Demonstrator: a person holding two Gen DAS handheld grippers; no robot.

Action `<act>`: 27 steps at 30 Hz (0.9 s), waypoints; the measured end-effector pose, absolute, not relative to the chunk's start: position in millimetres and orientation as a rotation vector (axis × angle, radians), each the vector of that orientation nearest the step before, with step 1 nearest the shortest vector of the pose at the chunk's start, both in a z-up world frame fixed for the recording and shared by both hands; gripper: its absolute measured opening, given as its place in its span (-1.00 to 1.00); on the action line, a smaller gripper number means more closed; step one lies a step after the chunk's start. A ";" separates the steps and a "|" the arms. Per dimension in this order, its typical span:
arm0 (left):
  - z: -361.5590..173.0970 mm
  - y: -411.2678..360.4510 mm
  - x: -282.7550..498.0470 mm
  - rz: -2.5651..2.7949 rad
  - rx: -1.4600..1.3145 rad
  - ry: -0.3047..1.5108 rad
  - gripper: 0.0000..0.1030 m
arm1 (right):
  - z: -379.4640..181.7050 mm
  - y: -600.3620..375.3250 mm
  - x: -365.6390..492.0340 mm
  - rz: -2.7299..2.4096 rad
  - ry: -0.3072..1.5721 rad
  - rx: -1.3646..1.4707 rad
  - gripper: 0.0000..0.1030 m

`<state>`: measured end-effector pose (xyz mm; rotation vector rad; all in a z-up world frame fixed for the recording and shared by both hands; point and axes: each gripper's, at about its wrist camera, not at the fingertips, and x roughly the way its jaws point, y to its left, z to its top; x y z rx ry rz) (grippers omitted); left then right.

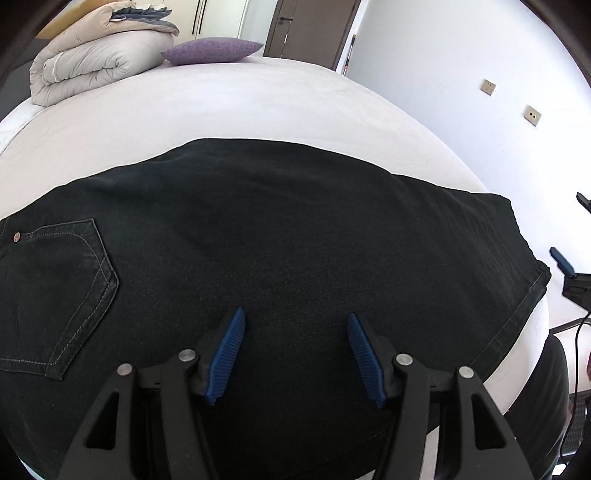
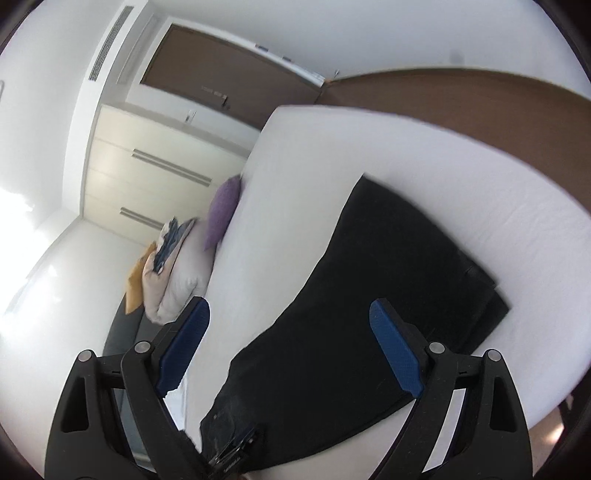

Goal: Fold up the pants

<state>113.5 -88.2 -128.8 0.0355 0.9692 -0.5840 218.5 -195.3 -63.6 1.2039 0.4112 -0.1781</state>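
Observation:
Black pants (image 1: 280, 236) lie flat across a white bed (image 1: 221, 103), back pocket (image 1: 59, 295) at the left, leg hem (image 1: 524, 306) at the right near the bed's edge. My left gripper (image 1: 297, 317) is open and empty, just above the middle of the pants. In the right wrist view the pants (image 2: 369, 295) run from the lower middle toward the upper right. My right gripper (image 2: 290, 306) is open and empty, held well above the bed. One of its blue fingertips (image 1: 561, 262) shows at the right edge of the left wrist view.
A rolled beige duvet (image 1: 88, 62) and a purple pillow (image 1: 212, 50) sit at the far left of the bed. A brown door (image 1: 310, 26) and a white wall with sockets (image 1: 487, 86) stand beyond. A wardrobe (image 2: 147, 170) shows in the right wrist view.

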 end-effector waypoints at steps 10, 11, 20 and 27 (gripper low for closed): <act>-130.5 -83.5 108.3 -0.580 0.021 0.983 0.17 | -174.1 -203.9 227.6 -0.124 0.425 1.461 0.11; -130.4 -83.6 108.2 -0.579 0.021 0.983 0.17 | -174.9 -211.6 218.0 -0.160 0.402 1.437 0.11; -131.1 -76.6 109.8 -0.585 -0.032 0.978 0.17 | -160.3 -238.2 178.3 -0.313 0.307 1.380 0.41; -130.5 -71.0 109.9 -0.598 -0.054 0.978 0.17 | -184.7 -233.1 205.5 -0.269 0.388 1.494 0.41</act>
